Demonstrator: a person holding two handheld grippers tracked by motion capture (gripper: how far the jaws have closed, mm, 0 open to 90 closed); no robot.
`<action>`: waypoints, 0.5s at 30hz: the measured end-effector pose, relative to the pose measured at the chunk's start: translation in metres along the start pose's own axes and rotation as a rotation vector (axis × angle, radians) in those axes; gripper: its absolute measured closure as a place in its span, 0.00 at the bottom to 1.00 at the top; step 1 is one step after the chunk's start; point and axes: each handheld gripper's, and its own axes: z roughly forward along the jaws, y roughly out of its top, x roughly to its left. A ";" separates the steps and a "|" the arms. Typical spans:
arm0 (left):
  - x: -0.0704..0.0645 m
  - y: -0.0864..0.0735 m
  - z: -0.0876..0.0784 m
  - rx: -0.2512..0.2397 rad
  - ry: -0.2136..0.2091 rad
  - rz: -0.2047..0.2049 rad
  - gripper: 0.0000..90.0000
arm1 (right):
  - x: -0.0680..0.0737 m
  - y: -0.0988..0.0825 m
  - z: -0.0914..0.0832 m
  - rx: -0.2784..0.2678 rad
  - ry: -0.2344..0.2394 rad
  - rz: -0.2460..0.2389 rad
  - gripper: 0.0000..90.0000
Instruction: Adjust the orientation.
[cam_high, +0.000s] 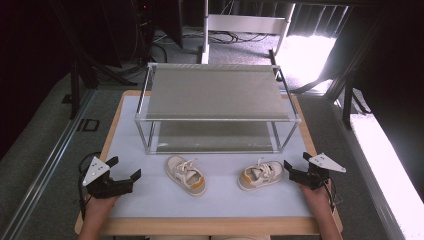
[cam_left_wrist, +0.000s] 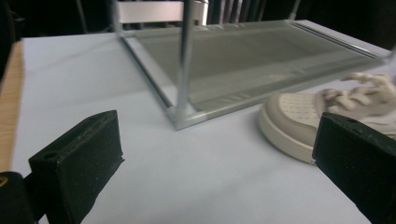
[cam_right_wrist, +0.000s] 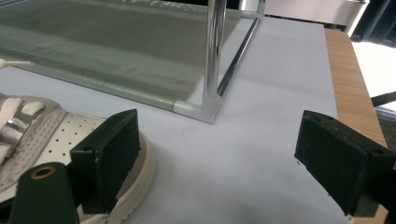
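Note:
Two small cream shoes with orange heels lie on the white mat in front of a two-tier metal shoe rack (cam_high: 215, 92). The left shoe (cam_high: 186, 175) points its toe toward the rack; its toe (cam_left_wrist: 299, 116) shows beside my left gripper's right jaw. The right shoe (cam_high: 260, 175) lies sideways, its toe (cam_right_wrist: 70, 140) behind my right gripper's left jaw. My left gripper (cam_high: 125, 169) rests at the mat's left, open, nothing between its jaws. My right gripper (cam_high: 296, 164) sits just right of the right shoe, open and empty.
The rack's lower shelf (cam_left_wrist: 261, 60) and corner post (cam_right_wrist: 212, 56) stand close ahead of both grippers. The wooden table edge (cam_high: 215, 225) frames the mat. Bare mat lies between the two shoes and around the left gripper.

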 end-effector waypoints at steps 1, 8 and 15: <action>-0.002 0.002 0.000 0.005 -0.007 0.011 0.01 | 0.000 0.000 0.000 0.000 0.001 -0.001 0.15; -0.014 0.015 0.007 0.084 -0.087 0.061 0.01 | 0.000 0.000 0.000 0.004 -0.001 -0.002 0.15; -0.029 0.028 0.013 0.206 -0.156 0.121 0.01 | 0.000 0.000 0.001 0.007 0.002 0.000 0.15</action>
